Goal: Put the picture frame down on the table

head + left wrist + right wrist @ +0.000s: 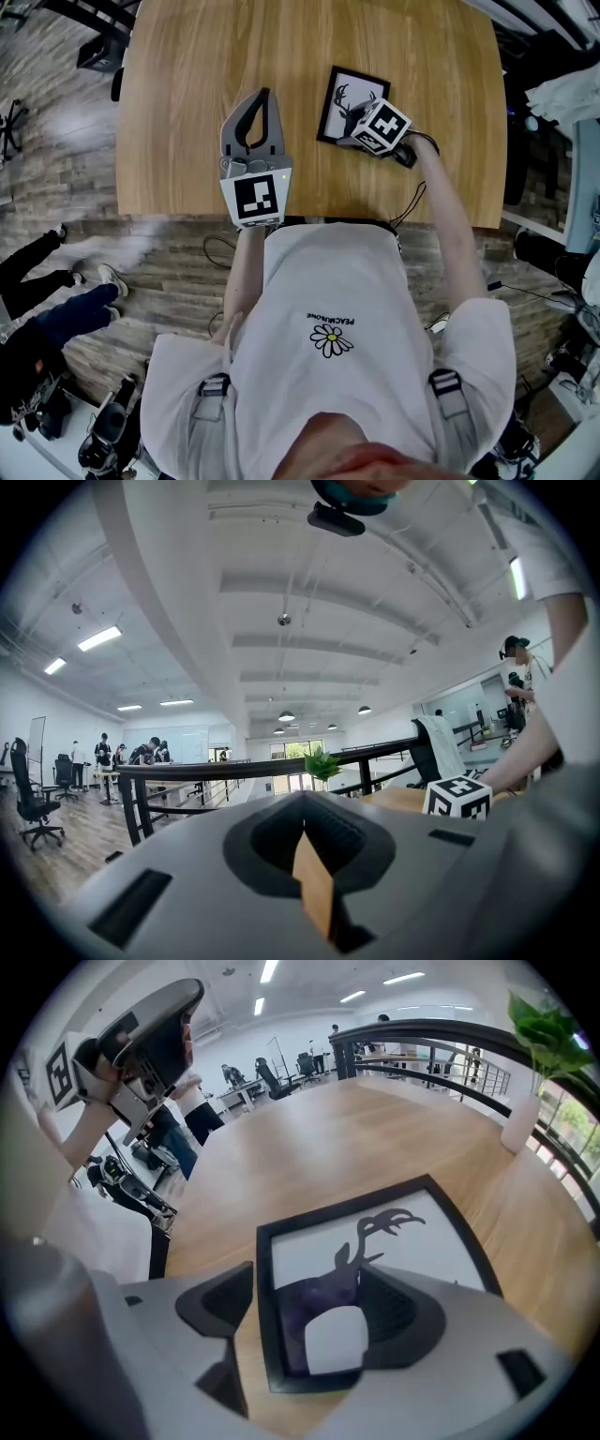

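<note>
Evidently the deer picture frame [349, 101] lay flat and face up on the wooden table [178, 112], so it needed no support from my right gripper [305, 1290]. That gripper pointed steeply down over the frame's near corner with its jaws spread wide, one outside the black edge and one above the print, neither pressing. My left gripper [265, 94], well left of the frame, was level and out of the way, jaws closed together on nothing.

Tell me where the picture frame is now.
The picture frame lies on the table, right of centre in the head view, under the open right gripper.
</note>
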